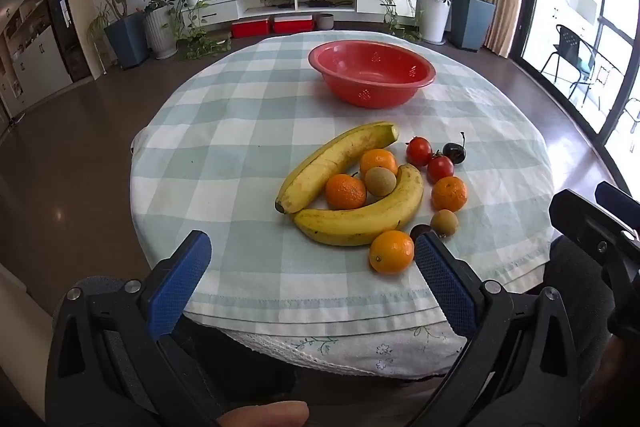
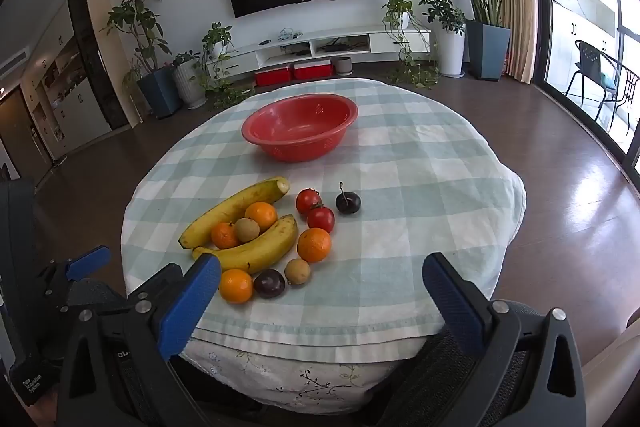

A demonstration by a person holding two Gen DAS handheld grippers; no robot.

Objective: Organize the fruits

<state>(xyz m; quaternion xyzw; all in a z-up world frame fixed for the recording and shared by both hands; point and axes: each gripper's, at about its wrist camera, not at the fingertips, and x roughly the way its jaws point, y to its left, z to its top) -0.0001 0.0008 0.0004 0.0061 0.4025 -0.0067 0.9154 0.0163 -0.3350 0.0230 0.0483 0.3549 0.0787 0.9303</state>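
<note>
A pile of fruit lies on the near part of a round table: two bananas, several oranges, two red tomatoes, brownish longans and dark cherries. An empty red bowl stands behind the fruit. My left gripper is open and empty, held at the near table edge, left of the fruit. My right gripper is open and empty at the near edge, right of the fruit.
The table wears a pale green checked cloth. Dark floor surrounds it. Potted plants, a TV and a low white cabinet line the far wall. The other gripper shows at the right edge of the left wrist view.
</note>
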